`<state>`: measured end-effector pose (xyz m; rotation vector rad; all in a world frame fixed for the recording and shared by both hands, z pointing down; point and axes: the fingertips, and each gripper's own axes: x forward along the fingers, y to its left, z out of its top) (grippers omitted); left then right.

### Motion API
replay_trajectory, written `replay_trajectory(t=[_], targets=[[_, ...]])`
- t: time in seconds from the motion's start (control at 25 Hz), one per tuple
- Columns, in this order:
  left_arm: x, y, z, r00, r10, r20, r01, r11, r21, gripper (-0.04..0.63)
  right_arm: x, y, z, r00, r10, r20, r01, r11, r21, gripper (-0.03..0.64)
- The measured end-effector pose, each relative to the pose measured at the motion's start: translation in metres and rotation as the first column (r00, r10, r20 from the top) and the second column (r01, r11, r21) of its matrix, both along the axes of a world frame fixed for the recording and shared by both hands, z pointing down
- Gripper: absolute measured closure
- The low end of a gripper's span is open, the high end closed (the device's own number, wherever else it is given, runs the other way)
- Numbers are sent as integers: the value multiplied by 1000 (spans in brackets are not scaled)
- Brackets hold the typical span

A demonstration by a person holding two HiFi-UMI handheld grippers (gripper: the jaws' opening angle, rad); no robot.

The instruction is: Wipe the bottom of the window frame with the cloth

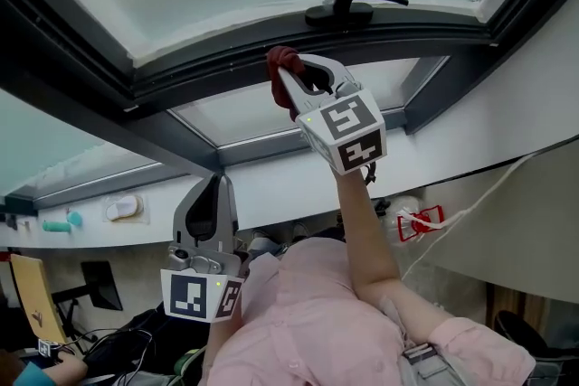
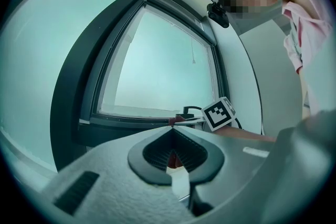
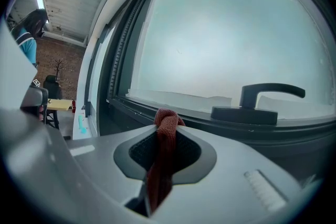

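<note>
The right gripper [image 1: 297, 80] is raised to the window, its jaws clamped on a red cloth [image 1: 283, 62] – the right gripper view shows the cloth [image 3: 164, 136] pinched in a narrow strip between them, its knotted end poking out past the tips. That end sits against the bottom rail of the dark frame [image 1: 217, 61], left of the black handle [image 1: 355, 6]; I cannot tell whether it actually presses on the rail. The left gripper [image 1: 217, 181] hangs lower, well apart from the frame and below the right one. In its own view the left gripper [image 2: 172, 127] has its jaws together at the tips and holds nothing – beyond them the cloth [image 2: 176, 119] shows at the frame [image 2: 131, 122].
</note>
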<state>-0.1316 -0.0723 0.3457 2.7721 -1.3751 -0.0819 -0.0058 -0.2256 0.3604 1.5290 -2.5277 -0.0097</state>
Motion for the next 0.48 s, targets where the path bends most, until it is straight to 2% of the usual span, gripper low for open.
replay_trajectory(t=[0.48], targets=[[6, 2, 1, 1000, 15, -10, -15, 1000, -2, 595, 29, 1, 2, 999, 52, -5, -52, 999, -3, 560]])
